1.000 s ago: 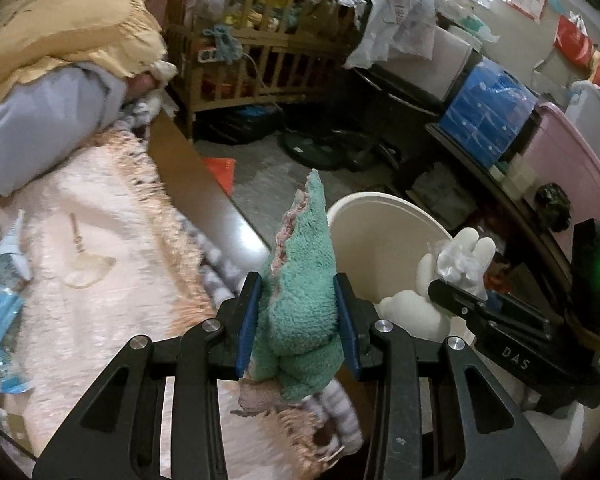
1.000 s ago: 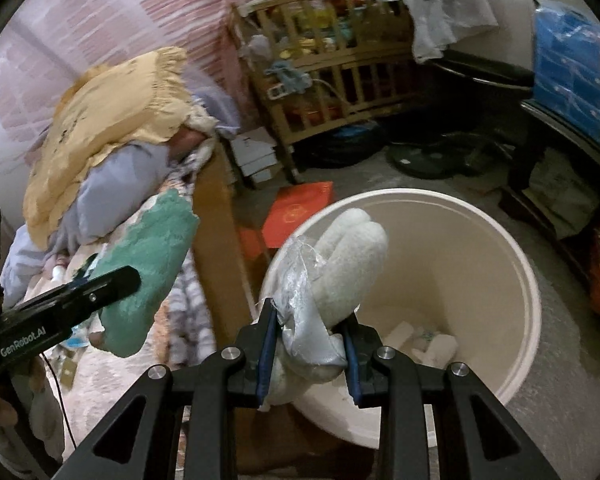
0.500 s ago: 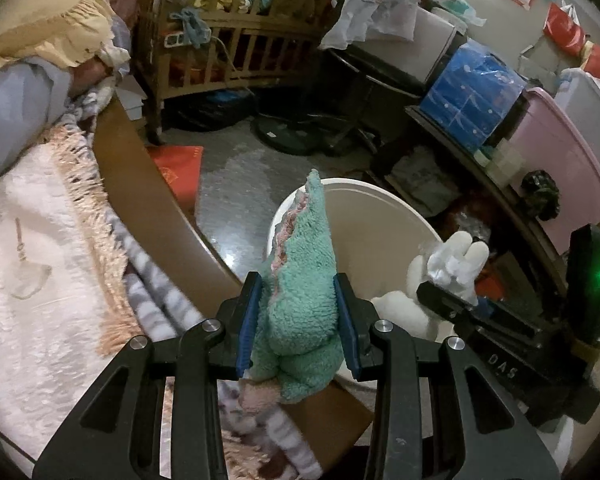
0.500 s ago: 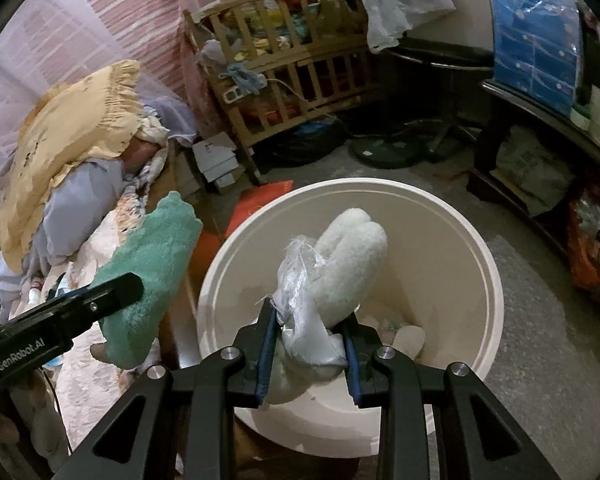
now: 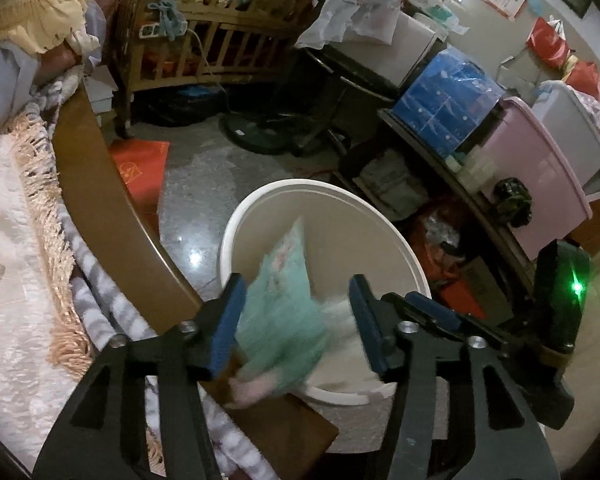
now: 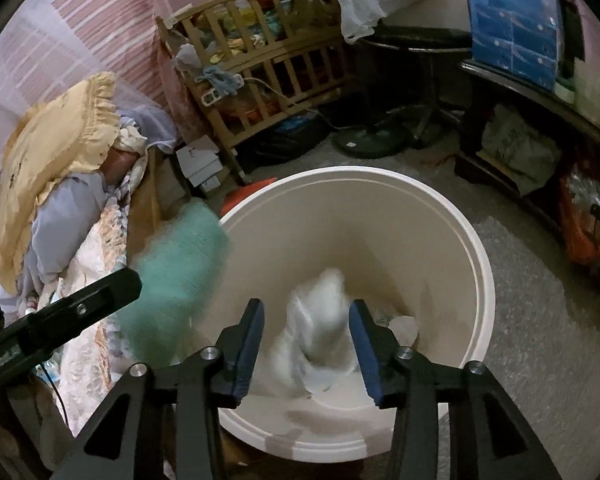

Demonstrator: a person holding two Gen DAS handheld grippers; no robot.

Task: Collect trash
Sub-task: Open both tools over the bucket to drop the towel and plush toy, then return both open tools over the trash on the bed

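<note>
both my tongs hang wide open over the bin: left tongs dropping a green rag, right tongs a white wad, both blurred above it. next, i fetch more trash.

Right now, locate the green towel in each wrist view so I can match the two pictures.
Left wrist: green towel blurred, low centre, between the open fingers of the left gripper, over the near rim of the white bucket.
Right wrist: green towel blurred, left of centre, beside the bucket's left rim.
Shared landmark: wooden crib at the back.
</note>
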